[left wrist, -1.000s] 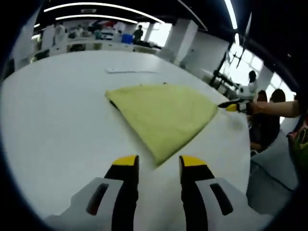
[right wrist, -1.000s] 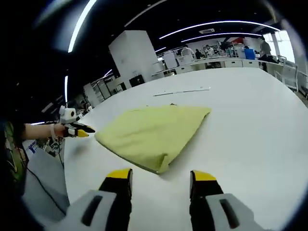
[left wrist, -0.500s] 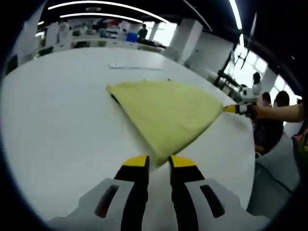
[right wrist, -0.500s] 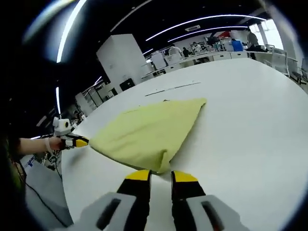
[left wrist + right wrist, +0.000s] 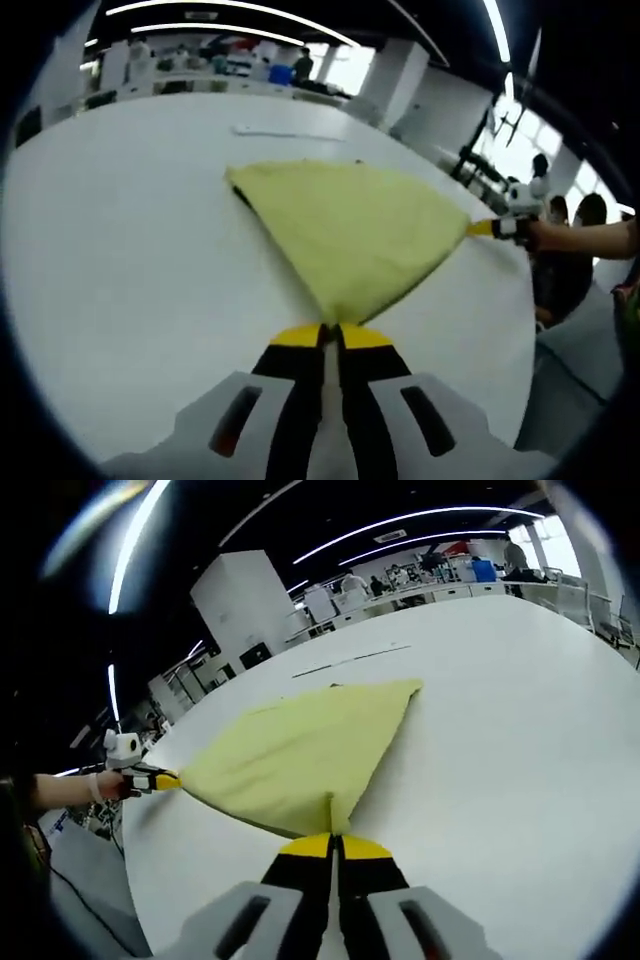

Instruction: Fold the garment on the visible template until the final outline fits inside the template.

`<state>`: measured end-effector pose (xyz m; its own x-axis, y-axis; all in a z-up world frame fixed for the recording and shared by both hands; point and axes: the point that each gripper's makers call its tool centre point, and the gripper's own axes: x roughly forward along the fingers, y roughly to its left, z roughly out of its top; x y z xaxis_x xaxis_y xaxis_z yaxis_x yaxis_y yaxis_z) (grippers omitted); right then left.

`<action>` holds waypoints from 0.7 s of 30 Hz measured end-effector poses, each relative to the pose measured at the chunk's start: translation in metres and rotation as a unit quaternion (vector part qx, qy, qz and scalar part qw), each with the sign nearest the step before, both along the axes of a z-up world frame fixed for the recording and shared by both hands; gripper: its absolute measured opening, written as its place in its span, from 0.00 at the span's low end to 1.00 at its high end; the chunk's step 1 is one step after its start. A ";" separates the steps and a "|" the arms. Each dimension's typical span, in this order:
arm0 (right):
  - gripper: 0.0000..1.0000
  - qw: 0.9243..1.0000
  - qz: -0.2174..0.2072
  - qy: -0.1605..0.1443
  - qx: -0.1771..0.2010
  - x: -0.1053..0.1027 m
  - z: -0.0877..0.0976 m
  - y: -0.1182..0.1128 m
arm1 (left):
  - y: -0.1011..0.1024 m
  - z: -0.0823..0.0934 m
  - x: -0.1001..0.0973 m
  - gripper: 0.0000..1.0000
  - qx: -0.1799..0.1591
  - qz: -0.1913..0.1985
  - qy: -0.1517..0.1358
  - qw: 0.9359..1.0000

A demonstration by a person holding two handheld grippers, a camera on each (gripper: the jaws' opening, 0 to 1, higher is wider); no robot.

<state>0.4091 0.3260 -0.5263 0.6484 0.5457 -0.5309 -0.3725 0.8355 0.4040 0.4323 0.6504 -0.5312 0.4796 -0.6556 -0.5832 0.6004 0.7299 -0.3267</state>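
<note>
A yellow-green garment (image 5: 350, 225) lies folded flat on the white table (image 5: 120, 250). My left gripper (image 5: 331, 328) is shut on its nearest corner. In the left gripper view the right gripper (image 5: 484, 228), held by a hand, meets the garment's right-hand corner. In the right gripper view the garment (image 5: 300, 745) spreads ahead, and my right gripper (image 5: 335, 838) is shut on the corner closest to it. The left gripper (image 5: 163, 779) sits at the cloth's left tip there. A thin line (image 5: 285, 133) marks the table beyond the garment, also seen as a thin line (image 5: 350, 660) in the right gripper view.
The table edge (image 5: 515, 330) curves past the right gripper, with seated people (image 5: 565, 240) just beyond it. A white pillar (image 5: 260, 605) and desks (image 5: 200, 85) stand far behind the table. Bare table (image 5: 520, 730) spreads to the right of the garment.
Both grippers came forward to the garment's two near corners, and their jaws went from open to shut on the cloth. The garment now looks pulled taut between them.
</note>
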 end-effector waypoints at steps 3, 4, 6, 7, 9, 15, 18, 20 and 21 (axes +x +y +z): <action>0.00 1.000 0.025 -0.013 -0.013 -0.001 0.003 -0.001 | 0.002 0.001 0.001 0.00 -0.003 0.004 0.001 1.000; 0.00 0.999 0.035 -0.015 -0.015 -0.003 0.004 -0.001 | 0.003 0.002 0.001 0.00 -0.005 0.006 0.002 1.000; 0.00 0.998 0.058 -0.023 -0.024 -0.004 0.005 -0.003 | 0.007 0.002 0.002 0.00 -0.008 0.010 0.005 1.000; 0.00 0.997 0.065 -0.023 -0.024 -0.004 0.007 -0.004 | 0.007 0.003 0.002 0.00 -0.008 0.010 0.004 1.000; 0.00 0.996 0.084 -0.034 -0.028 -0.003 0.010 -0.008 | 0.006 0.004 0.003 0.00 -0.006 0.011 0.001 1.000; 0.00 0.987 0.139 -0.063 -0.056 -0.007 0.015 -0.019 | 0.008 0.010 0.006 0.00 -0.012 0.020 -0.002 1.000; 0.00 0.981 0.166 -0.075 -0.065 -0.009 0.017 -0.016 | 0.008 0.012 0.003 0.00 -0.014 0.019 0.000 1.000; 0.00 0.979 0.177 -0.071 -0.068 -0.011 0.016 -0.014 | 0.009 0.012 0.002 0.00 -0.014 0.019 0.000 1.000; 0.00 0.979 0.176 -0.069 -0.068 -0.011 0.015 -0.014 | 0.009 0.013 0.001 0.00 -0.014 0.020 0.001 1.000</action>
<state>0.3978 0.3117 -0.5113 0.5031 0.6793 -0.5343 -0.6913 0.6874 0.2229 0.4336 0.6596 -0.5182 0.5049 -0.6527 -0.5648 0.5708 0.7433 -0.3488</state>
